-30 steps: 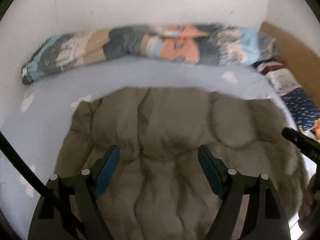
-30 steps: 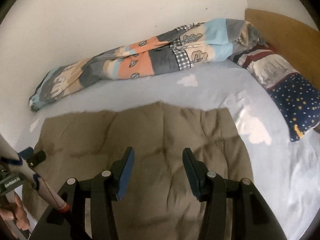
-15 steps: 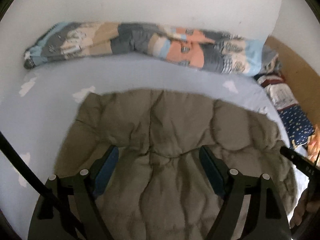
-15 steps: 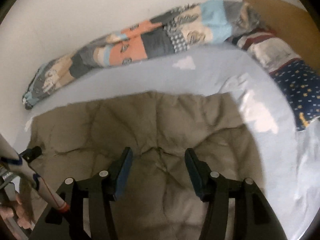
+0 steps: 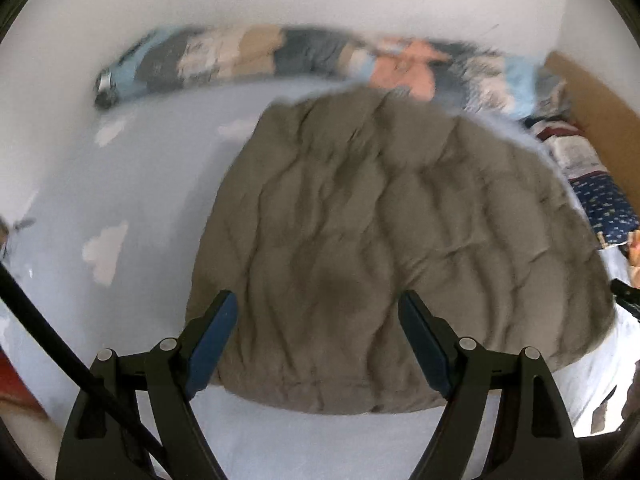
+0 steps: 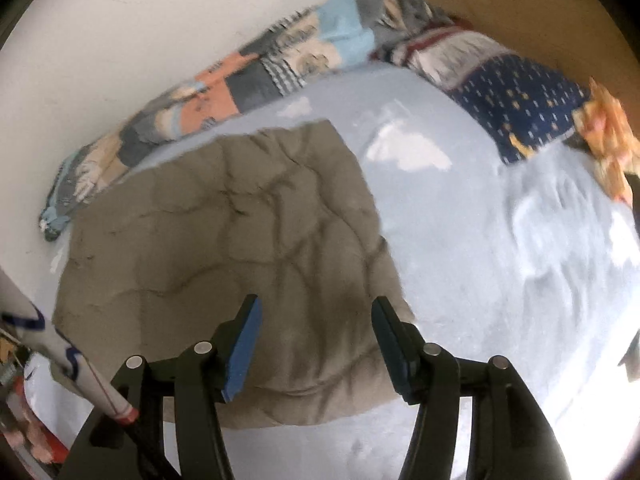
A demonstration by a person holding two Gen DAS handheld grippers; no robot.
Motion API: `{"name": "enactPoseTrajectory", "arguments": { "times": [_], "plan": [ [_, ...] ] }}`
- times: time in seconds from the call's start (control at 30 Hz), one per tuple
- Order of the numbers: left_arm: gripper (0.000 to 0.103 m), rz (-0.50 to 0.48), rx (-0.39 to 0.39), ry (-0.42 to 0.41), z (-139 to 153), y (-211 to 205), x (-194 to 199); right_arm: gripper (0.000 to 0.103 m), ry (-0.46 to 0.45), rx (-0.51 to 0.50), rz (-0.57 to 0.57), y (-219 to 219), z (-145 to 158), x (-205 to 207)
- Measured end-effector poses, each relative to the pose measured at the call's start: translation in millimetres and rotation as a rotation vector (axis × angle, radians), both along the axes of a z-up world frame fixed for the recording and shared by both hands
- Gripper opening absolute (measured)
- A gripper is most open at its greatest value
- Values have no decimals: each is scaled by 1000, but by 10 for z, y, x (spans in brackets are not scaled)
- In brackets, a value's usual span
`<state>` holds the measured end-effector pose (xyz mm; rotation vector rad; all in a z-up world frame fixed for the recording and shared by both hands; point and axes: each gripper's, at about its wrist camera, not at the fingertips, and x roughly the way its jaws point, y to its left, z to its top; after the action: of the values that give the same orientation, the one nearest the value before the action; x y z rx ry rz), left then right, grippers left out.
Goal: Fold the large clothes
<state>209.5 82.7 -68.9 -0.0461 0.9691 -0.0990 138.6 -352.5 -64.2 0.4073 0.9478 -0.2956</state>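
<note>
From the left wrist view, the left gripper [image 5: 316,320] hangs with its blue-padded jaws spread wide and nothing between them, poised over the near edge of the olive-grey quilted padded garment [image 5: 384,248], which lies folded into a plump block across the centre of the pale blue cloud-print bed sheet [image 5: 132,184]. The garment's near hem runs from about seven o'clock to four o'clock, while its far edge nearly meets the rolled patchwork blanket [image 5: 304,56] against the white wall at twelve o'clock; a navy dotted pillow [image 5: 600,204] sits at three o'clock. From the right wrist view, the right gripper [image 6: 316,344] has its jaws released and empty, a little narrower than the left pair, above the garment's [image 6: 224,240] near right corner; the garment fills the frame from nine o'clock to the centre, with bare sheet [image 6: 460,264] spreading toward three o'clock, and the same blanket [image 6: 224,92] and pillow [image 6: 520,104] from eleven to two o'clock. The puffy filling looks soft, light and springy, so it will probably bulge back and slide unless layers are pinched together. Best holds seem to be the near corners at the hem, gripping through every layer at once.
</note>
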Motion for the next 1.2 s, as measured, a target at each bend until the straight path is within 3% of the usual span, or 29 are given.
{"name": "enactPoseTrajectory", "arguments": {
  "times": [0.1, 0.2, 0.37, 0.47, 0.57, 0.63, 0.73, 0.83, 0.97, 1.2],
  "plan": [
    [82, 14, -34, 43, -134, 85, 78, 61, 45, 22, -28, -109, -138, 45],
    [82, 11, 19, 68, -246, 21, 149, 63, 92, 44, -28, -145, -288, 105],
    [82, -4, 94, 27, -220, -73, 119, 67, 124, 33, -43, -125, -367, 155],
    [82, -12, 82, -64, -68, -103, 10, 67, 86, -64, -29, 10, -228, 140],
    [82, -27, 87, -132, 35, -206, -35, 67, -20, -157, 32, 230, -17, 104],
    [82, -45, 87, -147, 76, -310, -65, 67, -65, -202, 102, 438, 89, 113],
    [82, -74, 103, -144, 47, -493, -111, 67, -80, -190, 194, 711, 98, 156],
    [82, -92, 151, -109, -75, -627, -70, 67, -48, -191, 257, 940, 28, 231],
    [82, -90, 146, -89, -167, -617, 5, 68, 37, -209, 295, 1119, -182, 328],
    [83, -106, 187, -101, -210, -673, -9, 73, 64, -197, 291, 1110, -296, 358]
  ]
}}
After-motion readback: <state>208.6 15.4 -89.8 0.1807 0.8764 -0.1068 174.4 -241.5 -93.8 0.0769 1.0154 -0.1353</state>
